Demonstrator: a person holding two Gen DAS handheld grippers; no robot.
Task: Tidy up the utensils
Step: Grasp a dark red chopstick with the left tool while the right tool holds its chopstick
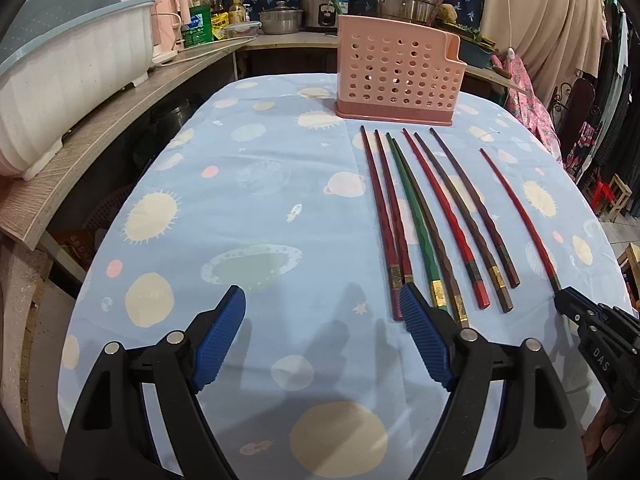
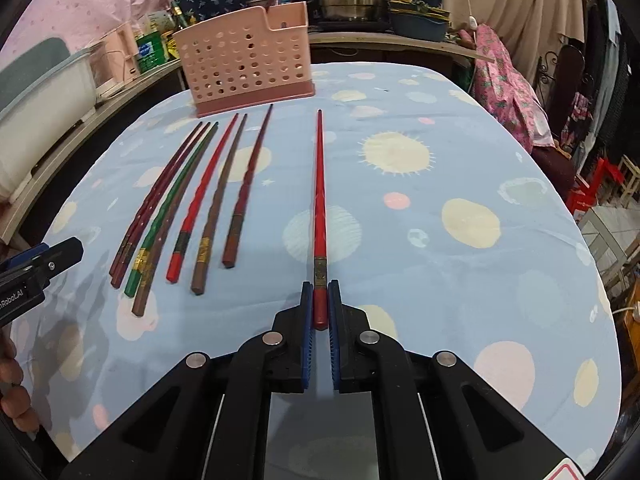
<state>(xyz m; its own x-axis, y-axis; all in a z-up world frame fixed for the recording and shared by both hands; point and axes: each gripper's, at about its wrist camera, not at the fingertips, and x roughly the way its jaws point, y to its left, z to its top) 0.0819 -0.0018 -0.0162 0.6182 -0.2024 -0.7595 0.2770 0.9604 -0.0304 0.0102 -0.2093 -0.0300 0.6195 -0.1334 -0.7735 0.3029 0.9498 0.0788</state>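
A pink perforated utensil holder [image 1: 396,72] stands at the far side of the table; it also shows in the right wrist view [image 2: 248,60]. Several chopsticks [image 1: 424,220] in red, green and brown lie side by side in front of it, also seen in the right wrist view [image 2: 188,208]. My right gripper [image 2: 320,292] is shut on the thick end of a single red chopstick [image 2: 319,200], which points at the holder; that chopstick [image 1: 516,212] lies apart, right of the row. My left gripper [image 1: 320,296] is open and empty, low over the cloth beside the row's near ends.
The table has a blue planet-print cloth [image 1: 240,200]. A white dish rack [image 1: 60,80] sits on a wooden shelf [image 1: 120,120] at left. Pots, bottles and a rice cooker [image 1: 324,8] stand on the counter behind. Curtains and clothes hang at right.
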